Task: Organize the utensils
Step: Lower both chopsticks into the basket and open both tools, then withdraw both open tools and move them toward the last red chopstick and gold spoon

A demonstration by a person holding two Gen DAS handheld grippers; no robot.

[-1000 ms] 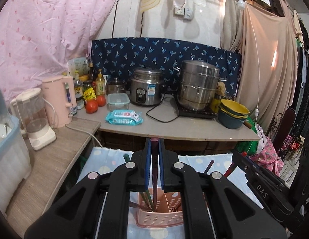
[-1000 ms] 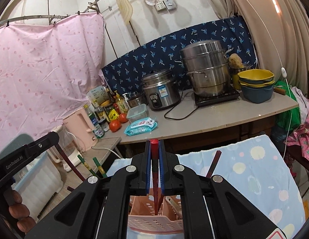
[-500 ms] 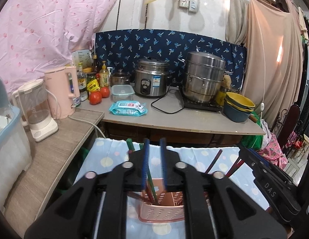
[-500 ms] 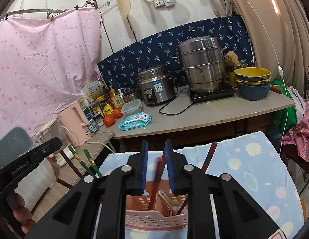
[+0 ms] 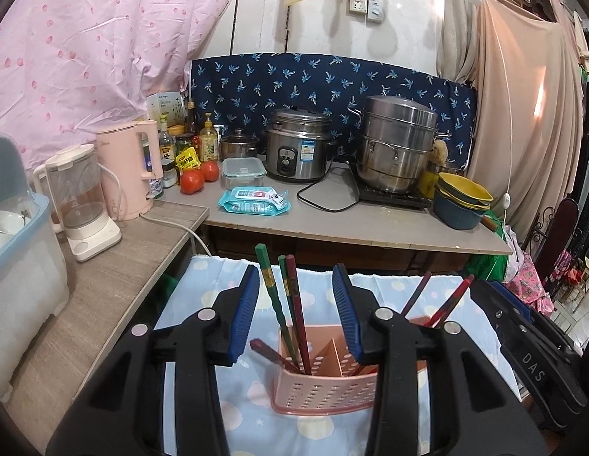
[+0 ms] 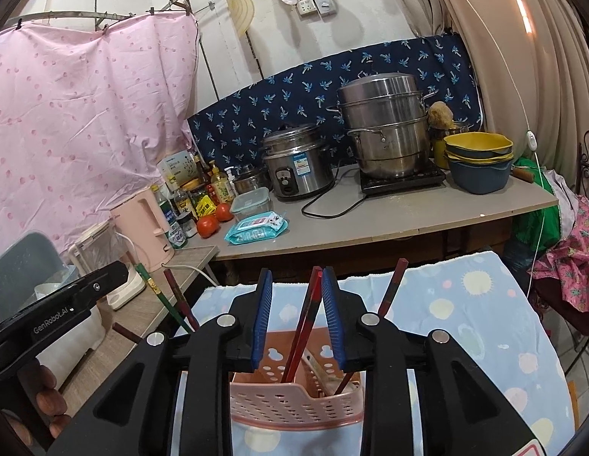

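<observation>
A second ago both grippers were clamped shut on chopsticks above the pink caddy (image 5: 324, 383); now the jaws of each are opening and the sticks stand free inside it. The left gripper (image 5: 296, 311) is parted, with the green chopsticks (image 5: 271, 296) and a dark red one (image 5: 296, 304) leaning between its blue pads, apparently clear of both, their tips down in the caddy's left compartment. The right gripper (image 6: 297, 315) is opening more narrowly around a red pair (image 6: 304, 326), which leans close to the right-hand pad (contact there cannot be ruled out) and rests in the caddy (image 6: 294, 399) on the blue patterned cloth (image 6: 465, 323). So both loads look delivered, and the hands can probably pull away. The right view alone shows the fingers of the hand (image 6: 47, 406) carrying the left gripper; the left view alone shows the clear blender jug (image 5: 81, 197). Farther back, both show the counter (image 5: 370, 224) with its rice cooker (image 5: 298, 150).
</observation>
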